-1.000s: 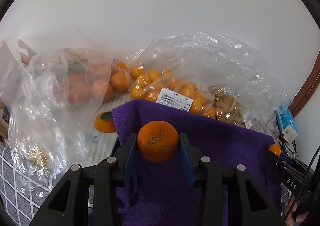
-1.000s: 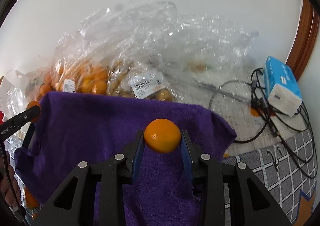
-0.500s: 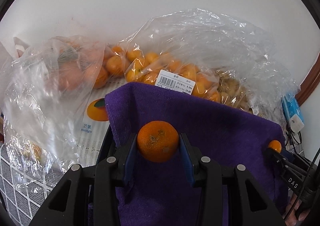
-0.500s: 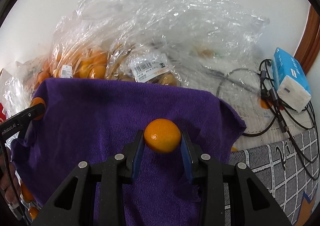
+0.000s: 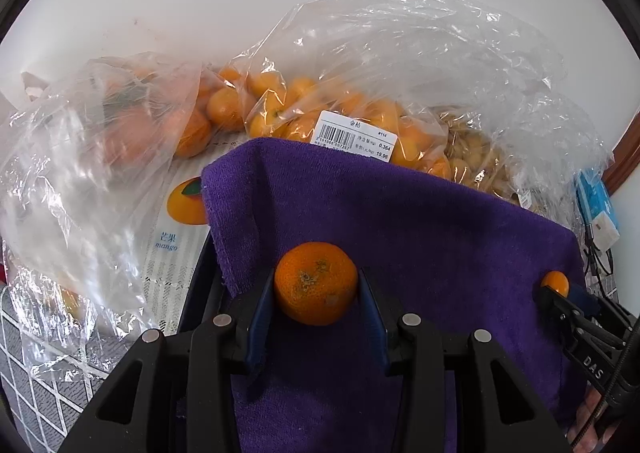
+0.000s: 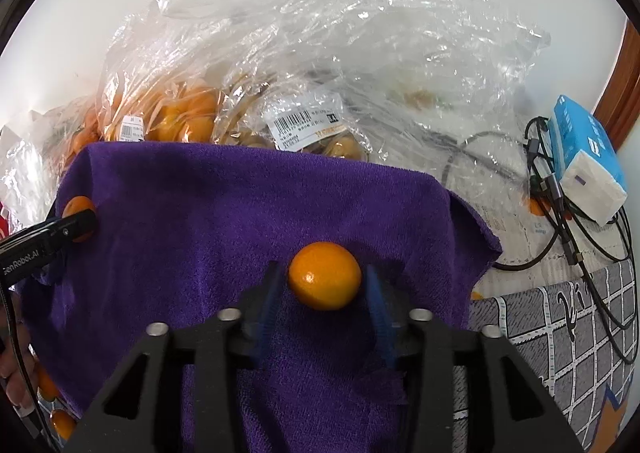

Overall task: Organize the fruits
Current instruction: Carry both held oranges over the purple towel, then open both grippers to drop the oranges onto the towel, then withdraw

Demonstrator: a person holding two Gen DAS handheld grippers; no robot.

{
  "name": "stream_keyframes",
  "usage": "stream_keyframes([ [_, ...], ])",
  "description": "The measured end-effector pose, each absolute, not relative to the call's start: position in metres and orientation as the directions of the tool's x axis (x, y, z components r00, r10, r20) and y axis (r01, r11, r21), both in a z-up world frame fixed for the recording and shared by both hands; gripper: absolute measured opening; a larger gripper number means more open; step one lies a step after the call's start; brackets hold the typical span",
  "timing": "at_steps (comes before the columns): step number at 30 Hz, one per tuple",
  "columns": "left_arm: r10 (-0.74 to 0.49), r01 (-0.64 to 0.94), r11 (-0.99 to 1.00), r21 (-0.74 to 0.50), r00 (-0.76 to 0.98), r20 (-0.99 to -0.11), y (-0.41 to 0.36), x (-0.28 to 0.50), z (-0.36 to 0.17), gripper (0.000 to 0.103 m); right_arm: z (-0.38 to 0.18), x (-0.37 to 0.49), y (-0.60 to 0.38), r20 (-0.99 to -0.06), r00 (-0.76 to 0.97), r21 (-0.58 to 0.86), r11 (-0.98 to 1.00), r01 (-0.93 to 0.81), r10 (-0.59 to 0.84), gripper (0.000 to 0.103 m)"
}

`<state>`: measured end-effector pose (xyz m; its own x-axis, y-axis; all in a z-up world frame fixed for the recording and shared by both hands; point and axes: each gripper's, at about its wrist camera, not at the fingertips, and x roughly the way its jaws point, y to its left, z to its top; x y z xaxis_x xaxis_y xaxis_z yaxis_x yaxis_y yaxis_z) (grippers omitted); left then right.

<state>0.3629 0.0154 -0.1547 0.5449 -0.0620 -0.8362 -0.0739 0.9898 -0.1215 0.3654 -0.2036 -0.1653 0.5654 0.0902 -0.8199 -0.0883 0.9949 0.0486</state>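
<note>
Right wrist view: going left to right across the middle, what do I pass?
Left gripper holding a small orange fruit → purple terry towel → round orange citrus in the right gripper → black cables → blue-and-white tissue pack.

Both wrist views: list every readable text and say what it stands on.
"芒果 mango": printed sheet under the bags.
"#114", "0.364", "19.98": price label on the kumquat bag; barcode digits too small.
"DAS": right gripper.
"enRobot.AI": left gripper.
Label on longan bag: blurred.

bright even light, glare on plastic bags (image 5: 420, 65), fisheye-curved edges
</note>
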Motion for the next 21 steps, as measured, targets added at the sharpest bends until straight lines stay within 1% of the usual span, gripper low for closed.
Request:
stream_keyframes([
  [1, -0.065, -0.072, 0.990, -0.124, 0.542, -0.838, 0.015, 0.363, -0.155, 0.040, -0.163, 0.364, -0.203, -0.812, 0.577, 0.048, 0.995, -0.088, 0.090, 0.057],
  [3, -0.073, -0.067, 0.989, -0.129, 0.541, -0.838, 0.015, 0.363, -0.154, 0.042, -0.158, 0.360, -0.202, -0.795, 0.600, 0.048, 0.995, -0.090, 0.092, 0.062],
  [4, -0.074, -0.067, 0.989, -0.132, 0.545, -0.835, 0.016, 0.362, -0.152, 0.047, -0.155, 0.358, -0.200, -0.788, 0.609, 0.046, 0.994, -0.095, 0.095, 0.066],
  [5, -0.075, -0.069, 0.988, -0.135, 0.551, -0.831, 0.021, 0.358, -0.147, 0.051, -0.151, 0.356, -0.199, -0.782, 0.616, 0.045, 0.994, -0.098, 0.096, 0.067],
  [7, -0.083, -0.068, 0.987, -0.149, 0.572, -0.816, 0.024, 0.354, -0.139, 0.055, -0.144, 0.352, -0.197, -0.770, 0.631, 0.043, 0.994, -0.100, 0.097, 0.069],
  [9, -0.090, -0.061, 0.986, -0.156, 0.591, -0.802, 0.025, 0.350, -0.131, 0.058, -0.134, 0.347, -0.195, -0.753, 0.652, 0.040, 0.995, -0.091, 0.090, 0.071],
  [12, -0.089, -0.053, 0.987, -0.154, 0.613, -0.785, 0.024, 0.343, -0.117, 0.059, -0.118, 0.335, -0.193, -0.723, 0.686, 0.032, 0.997, -0.077, 0.076, 0.071],
  [16, -0.107, -0.028, 0.985, -0.170, 0.672, -0.733, 0.016, 0.324, -0.092, 0.059, -0.101, 0.311, -0.197, -0.708, 0.704, 0.011, 0.997, -0.072, 0.058, 0.071],
  [21, -0.117, 0.014, 0.987, -0.160, 0.742, -0.660, 0.010, 0.296, -0.059, 0.059, -0.079, 0.267, -0.212, -0.669, 0.744, -0.017, 1.000, -0.015, 0.000, 0.071],
])
